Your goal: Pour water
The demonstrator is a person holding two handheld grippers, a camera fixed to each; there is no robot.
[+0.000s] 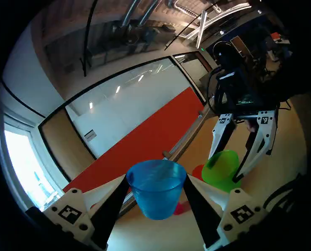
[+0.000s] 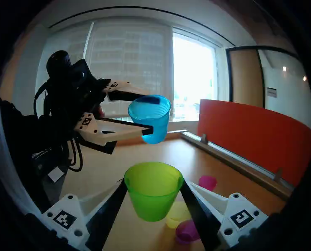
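My left gripper (image 1: 156,188) is shut on a translucent blue cup (image 1: 156,189), held upright above the wooden table (image 1: 276,171). In the left gripper view the right gripper (image 1: 225,167) stands farther off at the right, shut on a green cup (image 1: 221,170) that tilts a little. In the right gripper view my right gripper (image 2: 153,193) clamps the green cup (image 2: 153,190) upright, its mouth showing. The left gripper (image 2: 145,115) holds the blue cup (image 2: 150,118) above and just beyond the green one, tilted slightly. I see no water in either cup.
Small cups lie on the table (image 2: 101,175): a pink one (image 2: 207,182), a yellow one (image 2: 177,214) and a purple one (image 2: 186,231) below the green cup. An orange-red divider panel (image 2: 255,134) runs along the table's far edge. A bright window (image 2: 193,75) is behind.
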